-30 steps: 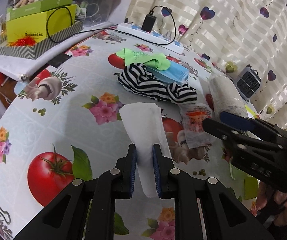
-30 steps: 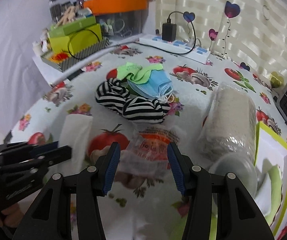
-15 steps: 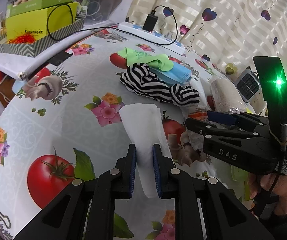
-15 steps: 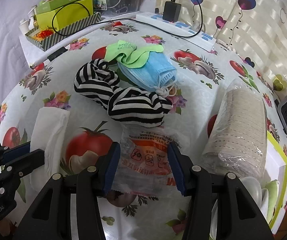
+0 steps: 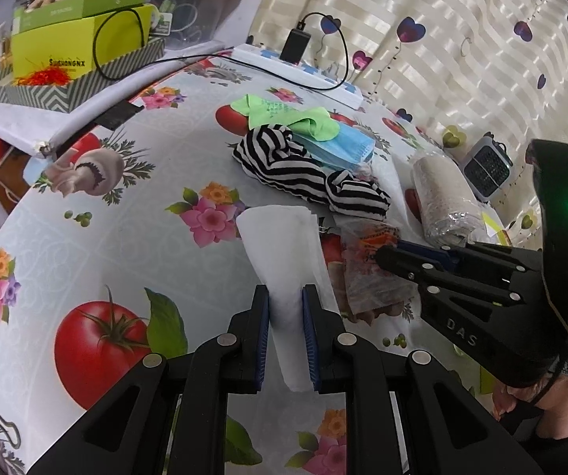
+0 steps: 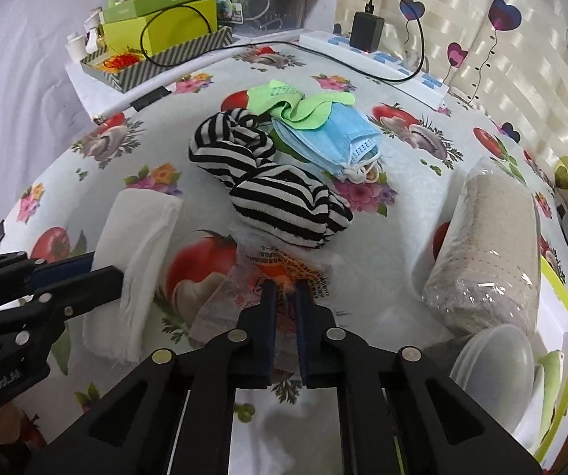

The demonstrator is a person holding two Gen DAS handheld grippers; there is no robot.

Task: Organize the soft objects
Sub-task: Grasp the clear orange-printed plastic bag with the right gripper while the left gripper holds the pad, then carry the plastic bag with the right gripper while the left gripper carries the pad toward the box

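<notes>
At the left of the flowered tablecloth [image 6: 97, 182], a folded white tissue [image 5: 284, 253] is gripped by the left gripper [image 5: 286, 336], its two blue pads pressed against the near end of the fold. The tissue's long axis runs straight out from the fingers toward the middle of the table, so the free far end points at the heap of soft things. To its right, a crinkled clear plastic packet with orange print [image 6: 280, 273] is pinched by the right gripper [image 6: 284, 316], whose jaws are drawn nearly together on the packet's near edge; most of the packet fans out beyond and to the left of the fingers, and its far edge lies against, perhaps under, the striped black-and-white cloth [image 6: 284, 206]. Beyond the striped cloth lie a stack of blue face masks [image 6: 323, 138] and a green cloth [image 6: 303, 107], touching one another in one heap at the table's centre. The heap lies ahead of both grippers, and the right gripper is judged the nearer to it, since its packet already meets the striped cloth, whereas the tissue's tip stands apart from it. Whichever item is carried to the heap next, a forward move along the fingers' own line appears to be called for. Further right, a wrapped beige roll [image 6: 485, 253] lies with its long axis running away from the camera, well apart from both grips.
</notes>
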